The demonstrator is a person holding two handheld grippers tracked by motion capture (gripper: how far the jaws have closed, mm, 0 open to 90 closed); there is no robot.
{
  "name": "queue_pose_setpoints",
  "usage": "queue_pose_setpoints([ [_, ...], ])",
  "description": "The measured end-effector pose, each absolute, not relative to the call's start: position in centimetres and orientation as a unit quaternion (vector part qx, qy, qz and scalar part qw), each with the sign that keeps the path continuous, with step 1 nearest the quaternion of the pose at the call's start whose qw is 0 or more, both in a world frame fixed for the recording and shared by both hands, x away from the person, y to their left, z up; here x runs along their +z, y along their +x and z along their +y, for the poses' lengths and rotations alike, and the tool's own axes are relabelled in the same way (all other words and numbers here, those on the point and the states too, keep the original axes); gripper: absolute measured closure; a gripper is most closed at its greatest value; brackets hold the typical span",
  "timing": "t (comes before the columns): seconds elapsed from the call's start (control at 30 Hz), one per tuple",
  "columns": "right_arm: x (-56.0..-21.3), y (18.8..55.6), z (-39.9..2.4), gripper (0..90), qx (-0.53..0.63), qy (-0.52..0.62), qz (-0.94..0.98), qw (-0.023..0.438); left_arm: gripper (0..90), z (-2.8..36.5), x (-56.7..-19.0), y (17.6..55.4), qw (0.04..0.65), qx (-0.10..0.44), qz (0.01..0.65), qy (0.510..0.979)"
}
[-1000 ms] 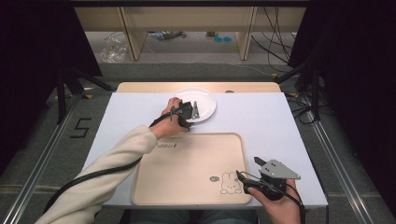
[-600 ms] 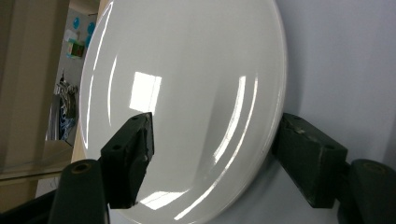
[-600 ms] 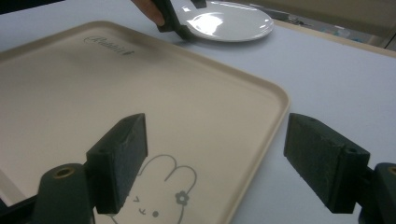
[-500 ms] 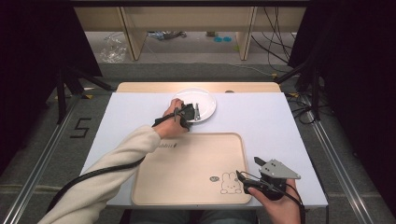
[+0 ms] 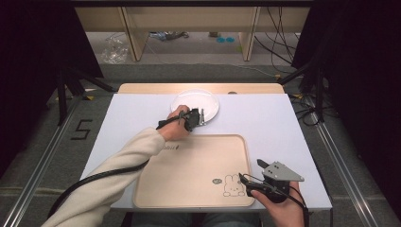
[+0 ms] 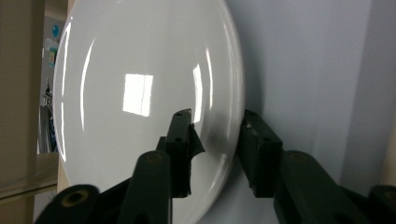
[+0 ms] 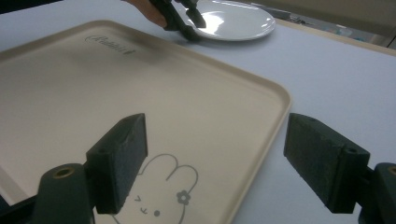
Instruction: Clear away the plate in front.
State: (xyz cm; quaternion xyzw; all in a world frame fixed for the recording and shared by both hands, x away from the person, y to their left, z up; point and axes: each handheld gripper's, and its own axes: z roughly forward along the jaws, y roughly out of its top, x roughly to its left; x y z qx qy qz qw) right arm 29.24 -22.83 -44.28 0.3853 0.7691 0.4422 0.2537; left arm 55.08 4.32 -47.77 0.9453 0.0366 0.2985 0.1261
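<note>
Since the earlier frame the left tool (image 5: pixel 201 117) has just been closing its jaws over the near rim of the white plate (image 5: pixel 195 105), one jaw above, one below; they look clamped on it. The right tool (image 5: pixel 247 181) waits wide open at the tray's (image 5: pixel 189 170) corner. Gripping looks done; next, I judge, lift the plate toward the tray.

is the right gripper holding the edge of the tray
No, the right gripper has its jaws wide apart above the tray corner, with neither pad touching it.
</note>
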Motion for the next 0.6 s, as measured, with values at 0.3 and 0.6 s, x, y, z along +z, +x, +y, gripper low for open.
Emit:
queue_pose_setpoints([
  [0.3,-44.3,29.4,-22.9,22.6,0.443,0.381,0.769,0.259,77.9,3.6,-48.0,54.5,0.095,0.324,0.008,0.941],
  [0.6,-44.4,29.3,-22.9,22.6,0.443,0.388,0.768,0.250,85.3,2.9,-47.4,53.6,0.067,0.370,-0.011,0.926],
])
